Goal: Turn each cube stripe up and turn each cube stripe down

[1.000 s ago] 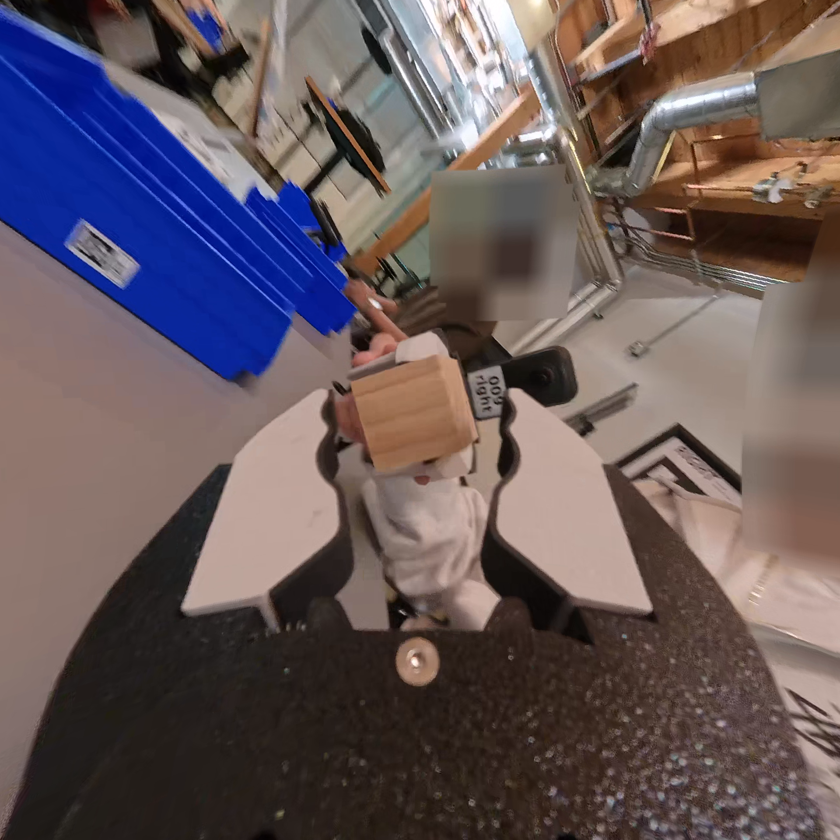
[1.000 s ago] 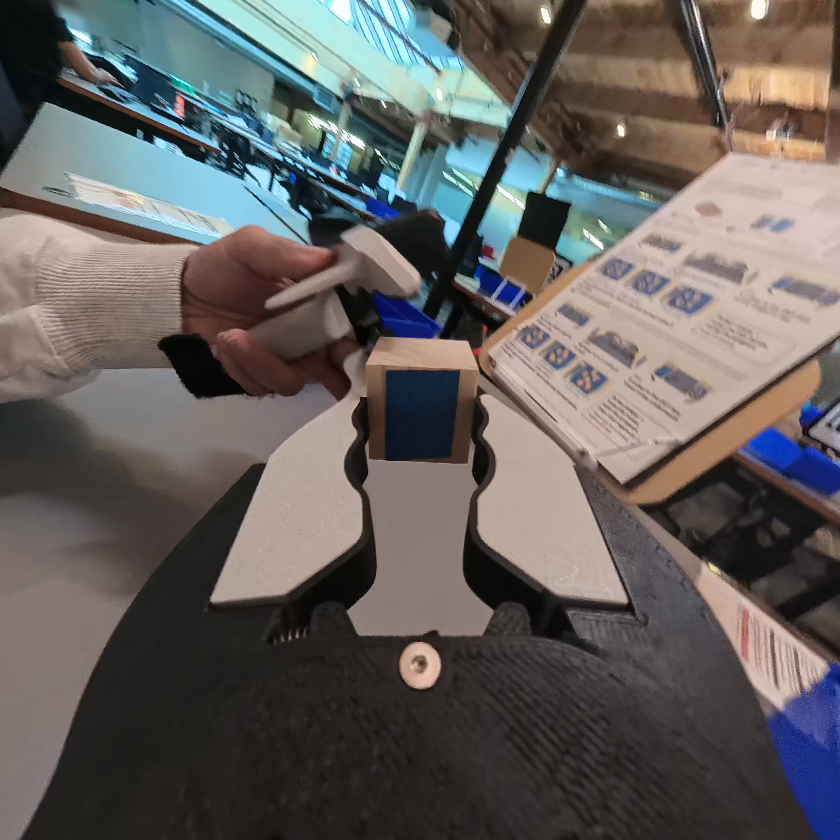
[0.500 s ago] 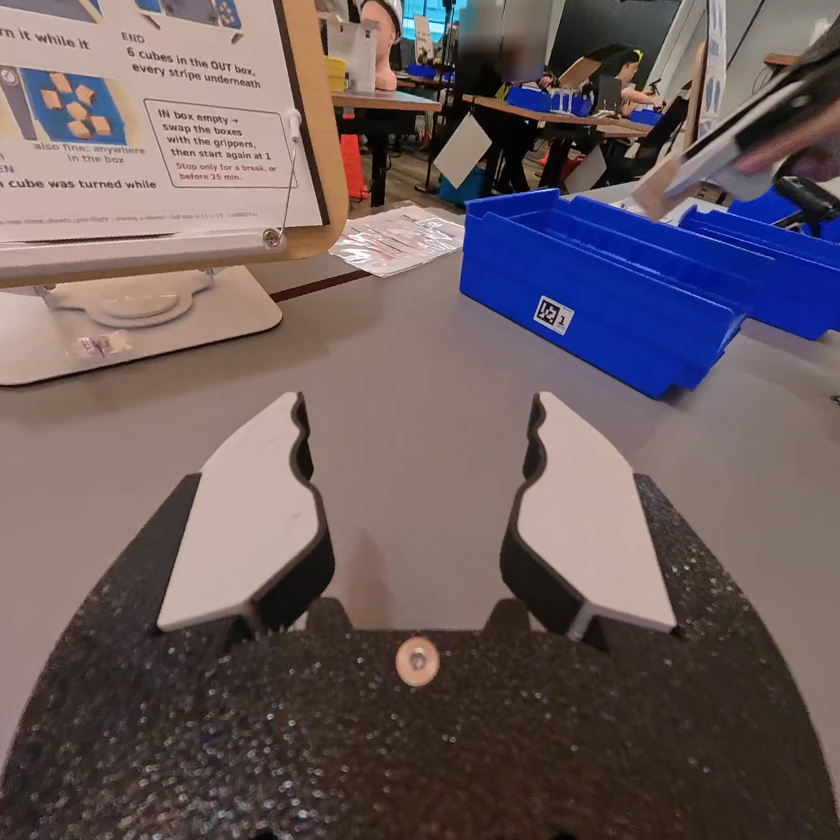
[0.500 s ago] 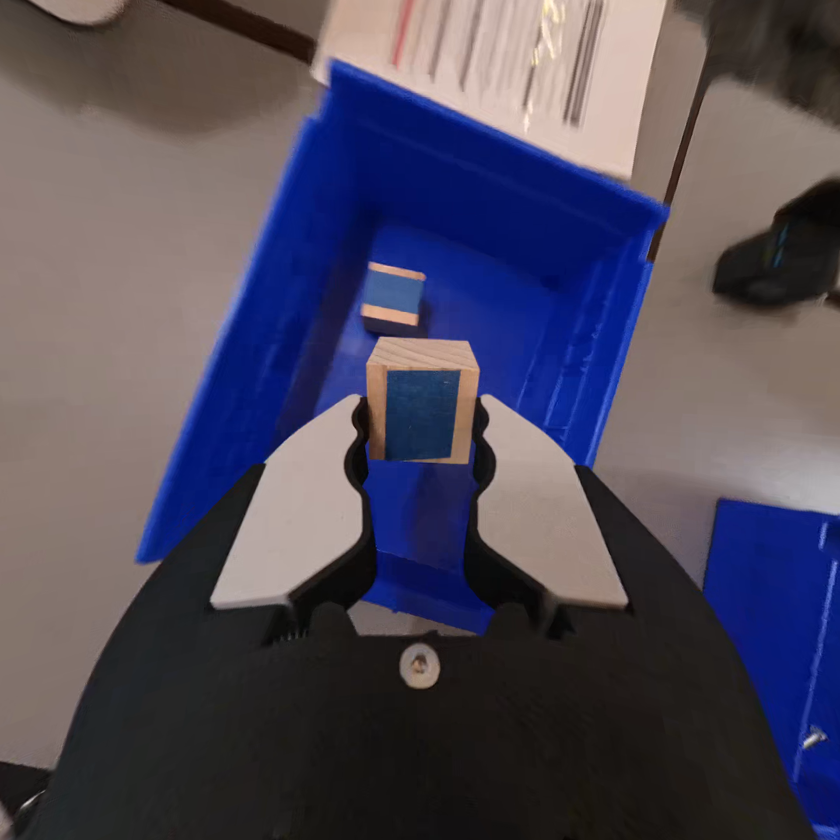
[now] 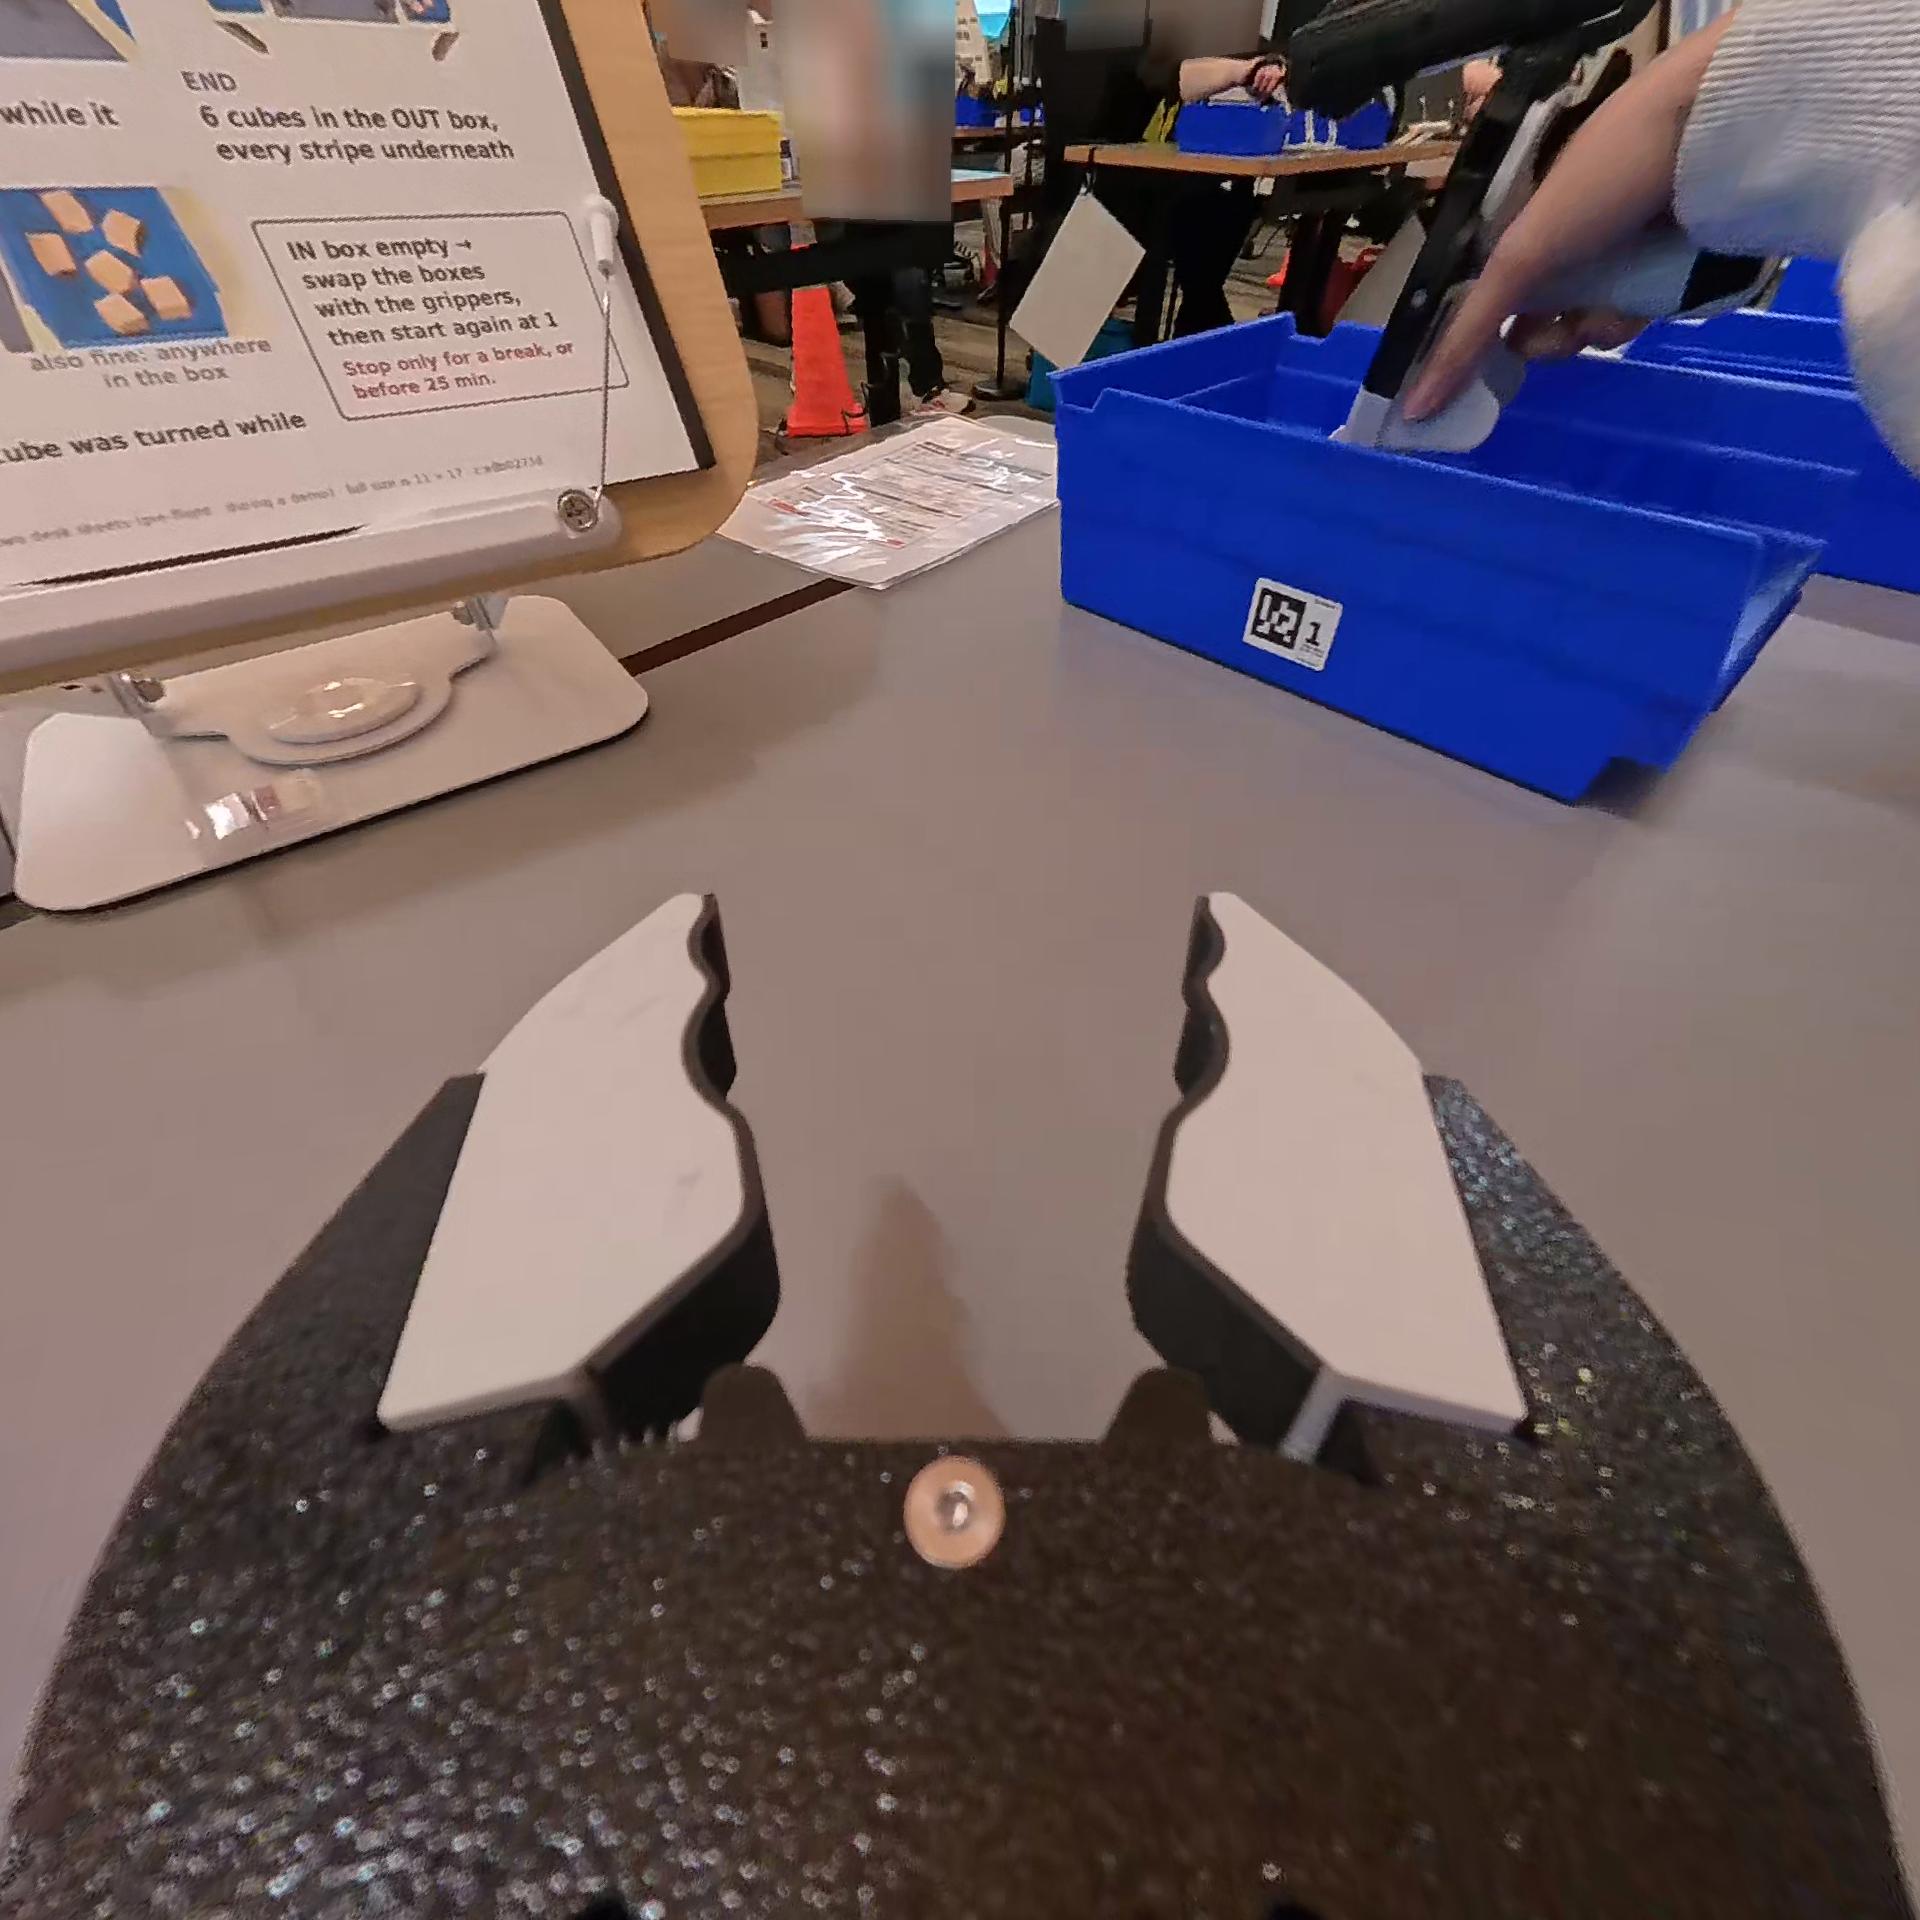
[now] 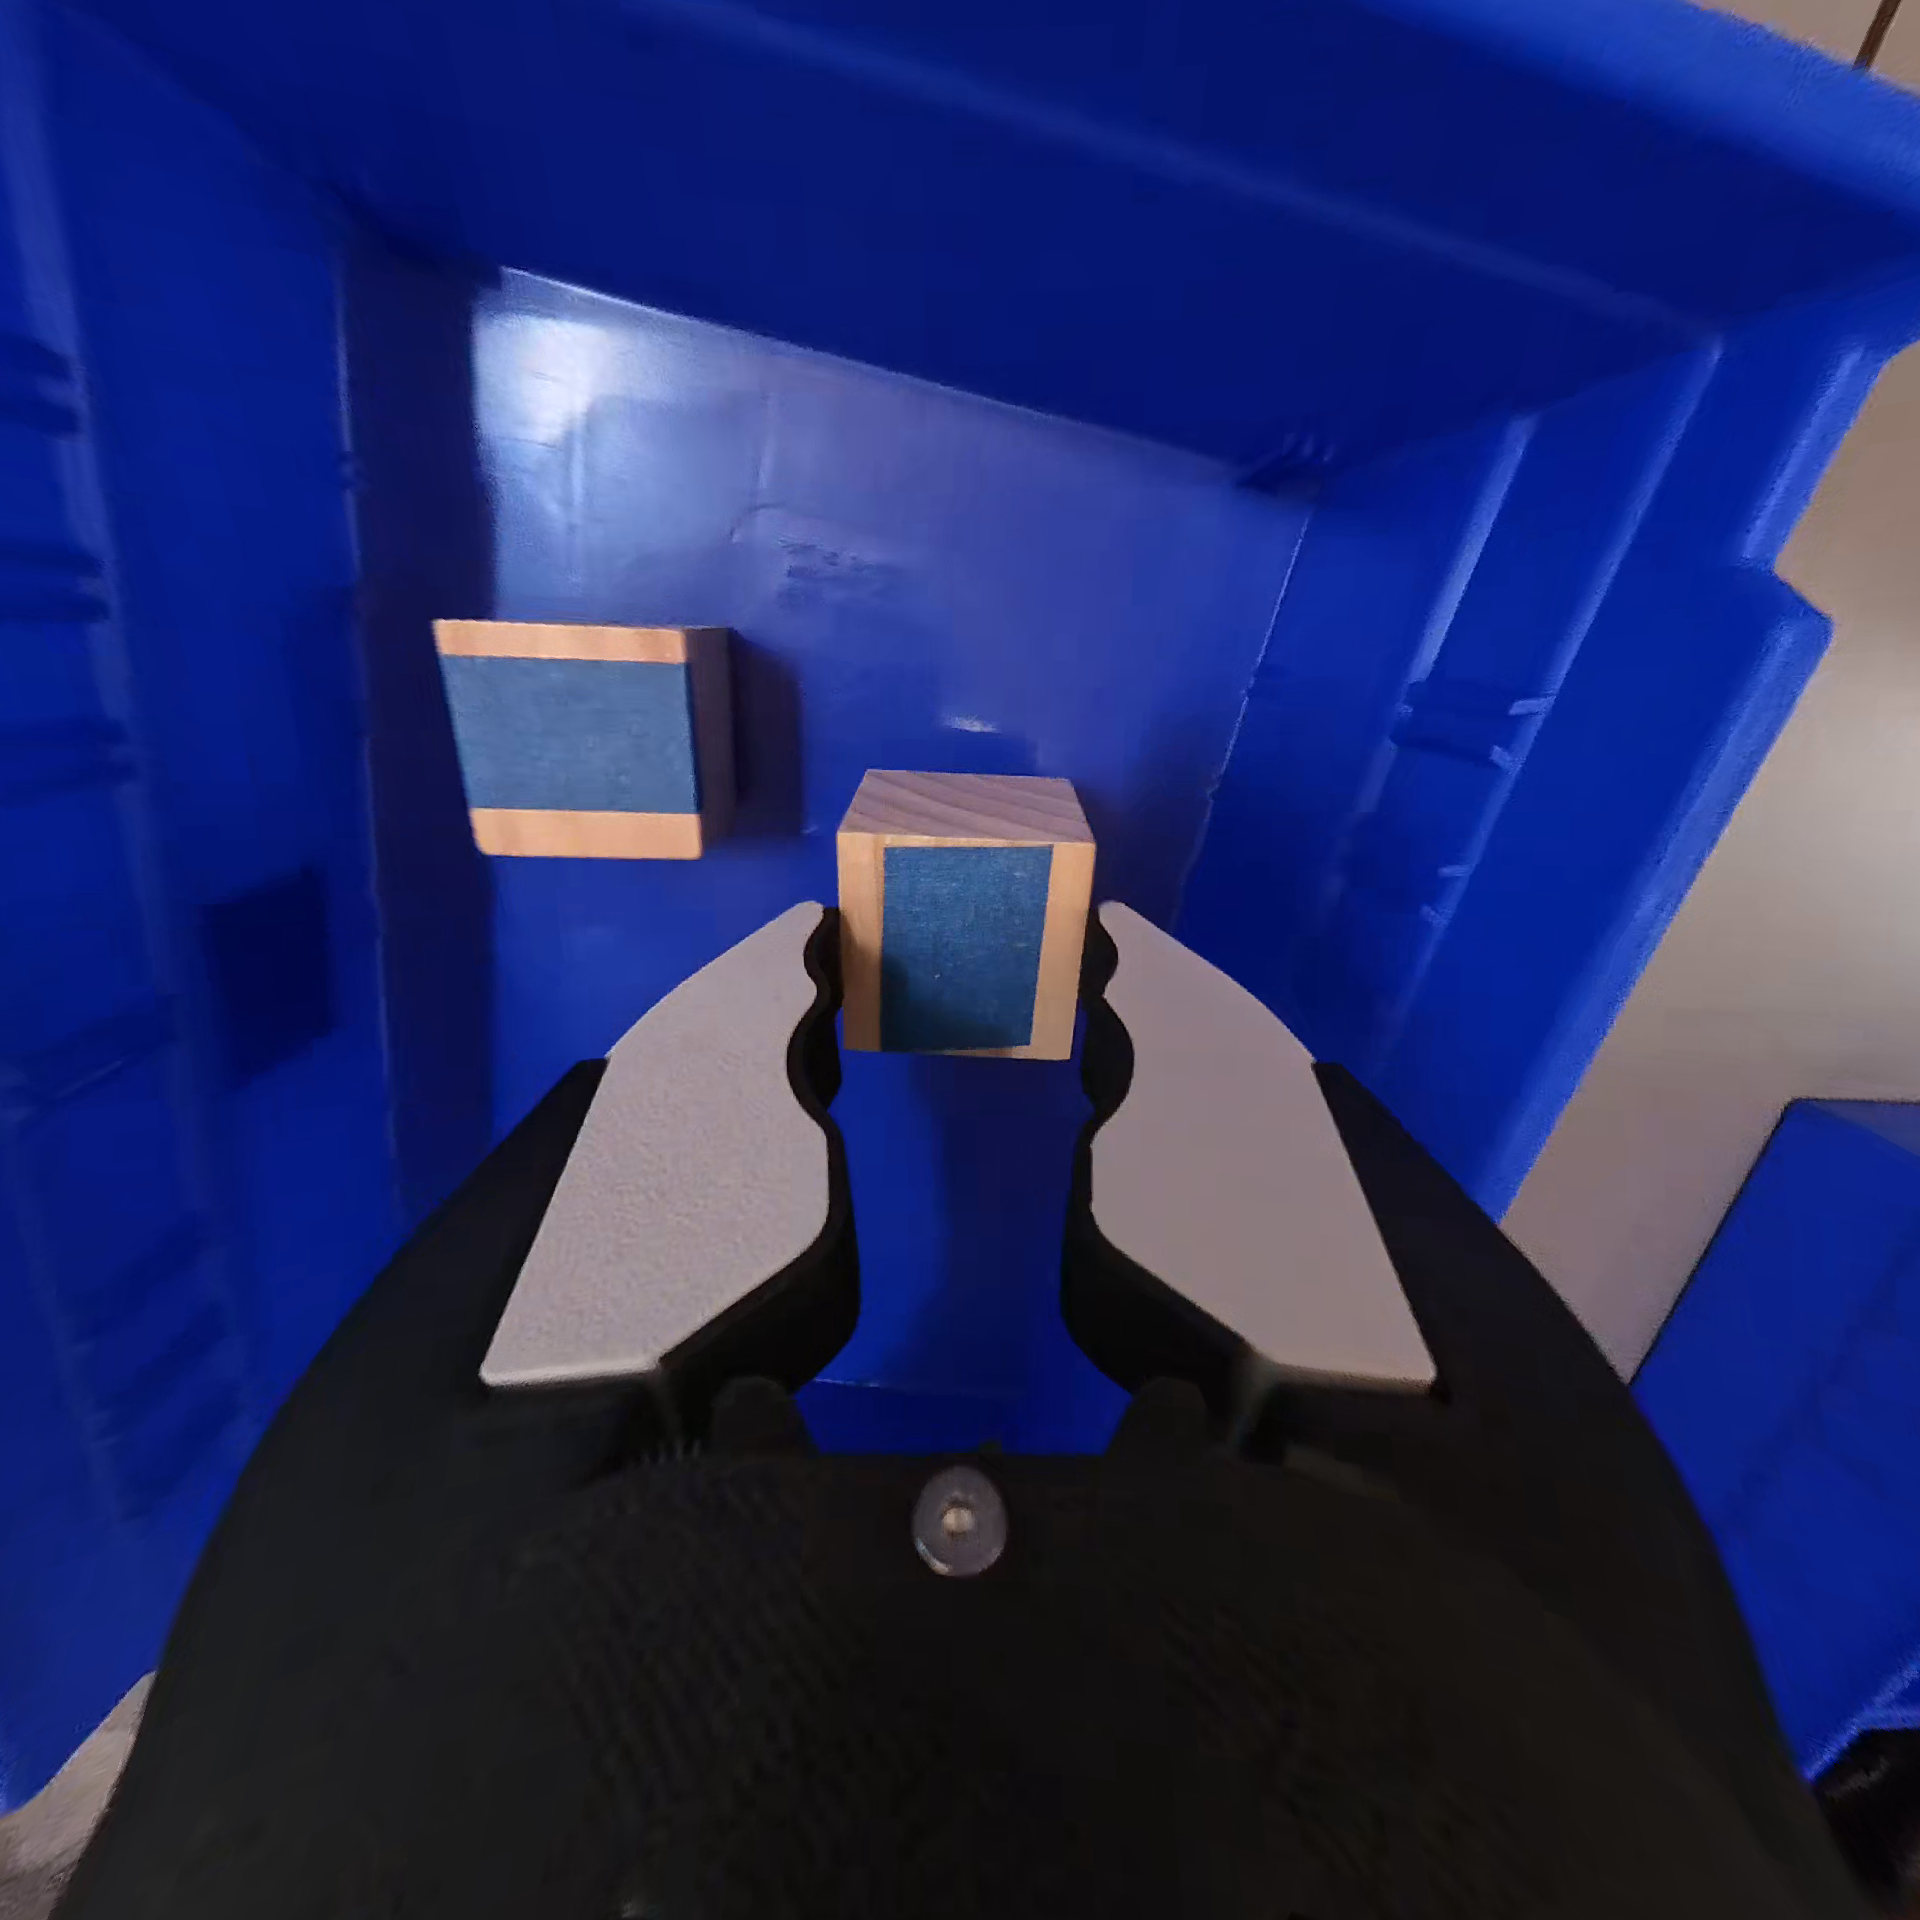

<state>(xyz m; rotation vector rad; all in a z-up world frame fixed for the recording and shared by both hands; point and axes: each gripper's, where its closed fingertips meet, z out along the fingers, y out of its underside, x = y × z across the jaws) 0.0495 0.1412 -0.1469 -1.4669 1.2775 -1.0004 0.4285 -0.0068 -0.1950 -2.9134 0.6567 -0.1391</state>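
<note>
Cubes' blue bin [image 6: 1039,208] on grey table [image 5: 935,810], right gripper [image 6: 961,935] inside it, clamped on a cube [image 6: 964,940] with stripe facing the camera, left gripper [image 5: 956,935] spread wide and empty above the table, second cube [image 6: 582,738] on bin floor, stripe up

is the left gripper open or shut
Open: the left gripper has its fingers spread wide with only bare table between them.
</note>
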